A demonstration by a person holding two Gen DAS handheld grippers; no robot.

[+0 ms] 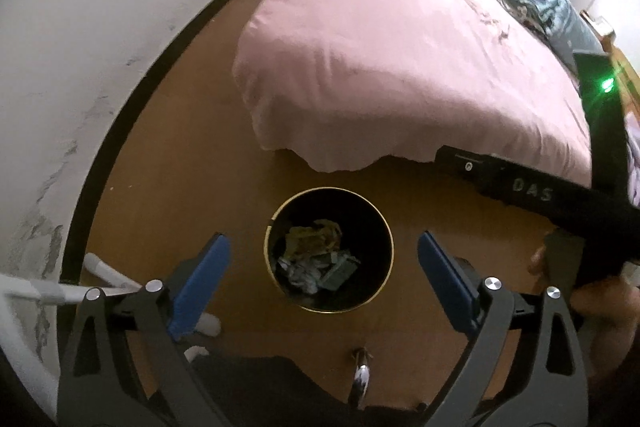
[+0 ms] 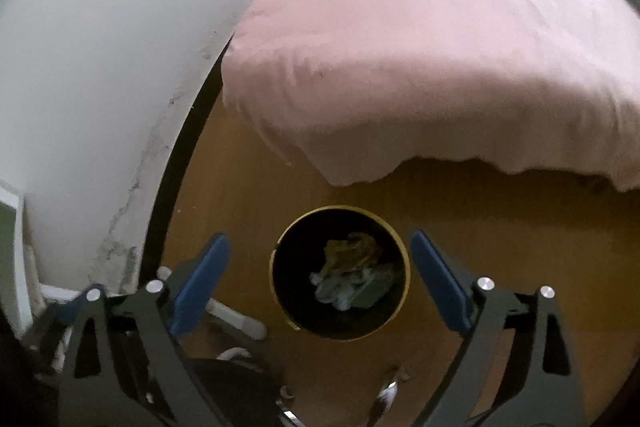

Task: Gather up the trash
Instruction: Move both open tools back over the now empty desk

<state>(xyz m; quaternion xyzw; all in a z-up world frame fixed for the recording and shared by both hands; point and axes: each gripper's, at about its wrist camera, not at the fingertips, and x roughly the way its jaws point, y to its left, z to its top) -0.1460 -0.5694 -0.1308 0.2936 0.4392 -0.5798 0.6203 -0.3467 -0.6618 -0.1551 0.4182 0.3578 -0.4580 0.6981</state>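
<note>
Both claws spread wide and holding nothing: left claw with its blue pads well apart, right claw the same, nothing pinched between either pair. Directly below and ahead of both, framed almost dead centre in each gap, a round black trash bin with a gold rim, upright on the brown floor, just in front of the hanging edge of the pink bedspread. Inside the bin, crumpled trash: yellowish paper toward the far side, pale grey-green wads toward the near side, low against the bottom. No clear long axis to the bin, being round with the mouth facing up; hence any approach a straight descent along the line of the fingers, not a sideways reach. Seemingly much the same height above it for both claws, with the bin a touch larger and more central in the right wrist view, so perhaps the right slightly nearer, though hard to call. On the near floor, below the bin in both views, a small shiny scrap, possibly a wrapper, too blurred to name; if trash not yet collected, then behind the claws' present aim, toward the holder, requiring a pull back and a dip. White tubing along the wall on the left, apart from the bin.
</note>
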